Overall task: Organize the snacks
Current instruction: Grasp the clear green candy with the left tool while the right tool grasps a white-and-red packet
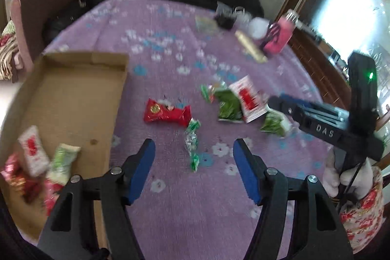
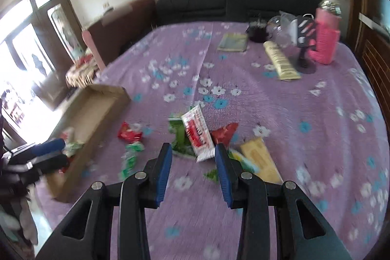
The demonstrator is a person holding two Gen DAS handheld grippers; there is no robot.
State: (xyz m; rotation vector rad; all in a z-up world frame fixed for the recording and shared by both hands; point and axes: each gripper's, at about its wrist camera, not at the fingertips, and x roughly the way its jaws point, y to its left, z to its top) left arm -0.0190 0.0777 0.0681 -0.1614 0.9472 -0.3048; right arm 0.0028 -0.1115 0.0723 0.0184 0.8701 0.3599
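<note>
Green candy strip point(image 1: 192, 145) lies between the left hand-held gripper's point(image 1: 194, 149) parted, empty fingers.

Purple tablecloth point(image 2: 268, 113) with white and blue flowers; brown cardboard box point(image 1: 73, 99) at nine o'clock; red snack packet point(image 1: 167, 113), green-and-white candy strip point(image 1: 192, 140), pink bottle point(image 2: 324, 40) at one o'clock.

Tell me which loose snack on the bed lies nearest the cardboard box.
The red packet. It lies alone, closest to the box; the green and white packets sit farther right.
</note>
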